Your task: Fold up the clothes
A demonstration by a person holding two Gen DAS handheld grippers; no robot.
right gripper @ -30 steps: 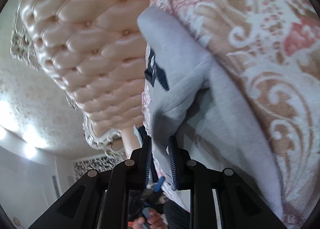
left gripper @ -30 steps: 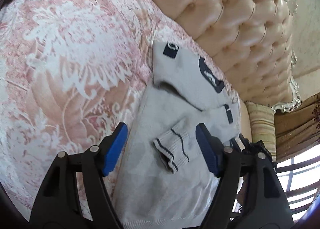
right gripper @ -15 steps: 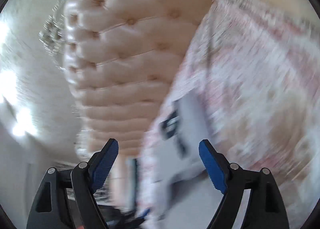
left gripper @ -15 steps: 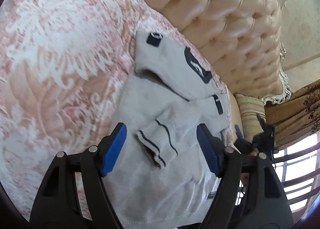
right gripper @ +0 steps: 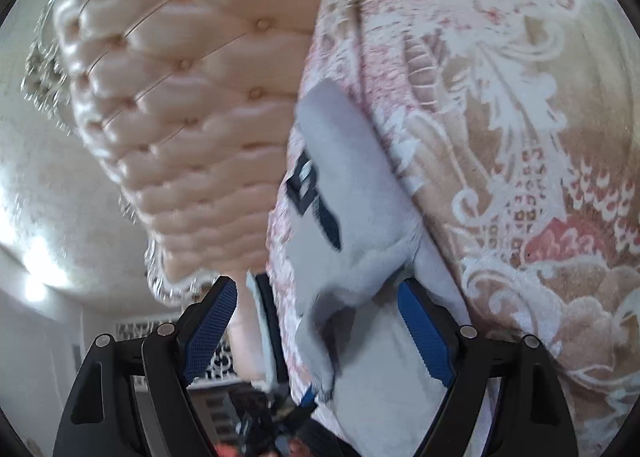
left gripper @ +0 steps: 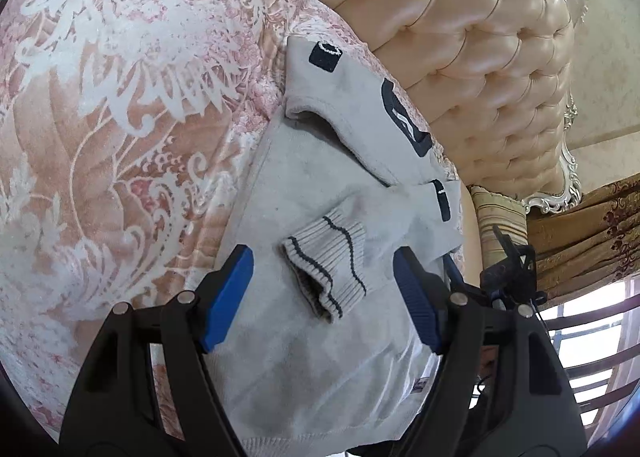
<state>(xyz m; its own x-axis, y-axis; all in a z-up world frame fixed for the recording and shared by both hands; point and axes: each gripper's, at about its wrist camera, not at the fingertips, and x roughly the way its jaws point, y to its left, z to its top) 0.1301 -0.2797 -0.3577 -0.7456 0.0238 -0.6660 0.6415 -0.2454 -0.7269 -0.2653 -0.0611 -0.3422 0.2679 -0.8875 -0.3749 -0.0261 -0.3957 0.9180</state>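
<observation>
Your left gripper (left gripper: 324, 297) is spread wide and holds nothing; the grey sweater (left gripper: 304, 357) lies flat on the patterned bedspread (left gripper: 100, 137) just ahead, its striped cuff (left gripper: 328, 269) between the blue pads. Your right gripper (right gripper: 316, 329) is wide too, empty, with a sleeve fold (right gripper: 360, 269) just ahead, the tufted headboard (right gripper: 180, 97) beyond.

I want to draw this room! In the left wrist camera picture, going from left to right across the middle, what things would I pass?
Pink and white flowery bedspread → grey knitted sweater with dark blue patches → shiny peach tufted headboard → brown patterned curtain.
</observation>
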